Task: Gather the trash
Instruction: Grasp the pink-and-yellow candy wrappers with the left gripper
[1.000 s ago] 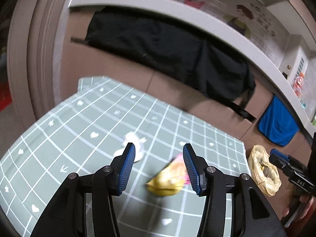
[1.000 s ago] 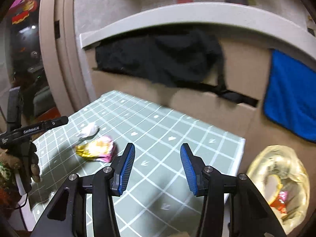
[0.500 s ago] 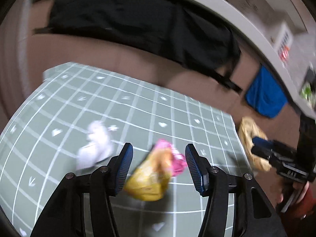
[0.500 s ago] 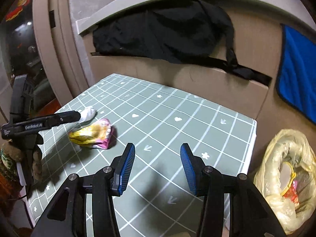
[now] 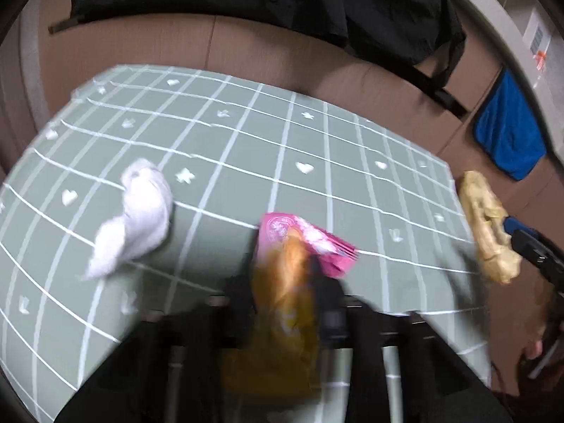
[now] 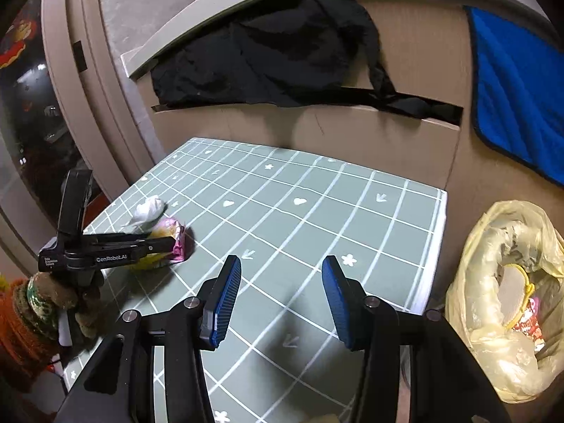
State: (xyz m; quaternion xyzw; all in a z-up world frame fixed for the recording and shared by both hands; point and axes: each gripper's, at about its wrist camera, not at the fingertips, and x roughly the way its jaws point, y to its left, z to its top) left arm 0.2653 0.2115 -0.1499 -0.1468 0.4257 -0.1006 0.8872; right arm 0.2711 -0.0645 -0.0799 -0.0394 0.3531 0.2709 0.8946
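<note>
Jaws on my left gripper (image 5: pixel 282 289) are closing with the yellow and pink snack wrapper (image 5: pixel 292 246) between the 2 fingers, the pads seemingly pressing its sides, though blur hides the contact; the wrapper lies on the green checked tablecloth (image 5: pixel 317 148) with its pink end poking out ahead. Just beside it, to the left, I see a crumpled white tissue (image 5: pixel 137 211) on the cloth. My right gripper (image 6: pixel 282 296) hangs over the cloth with its jaws apart and nothing between them, the yellow trash bag (image 6: pixel 507 303) off the table edge to its right.
</note>
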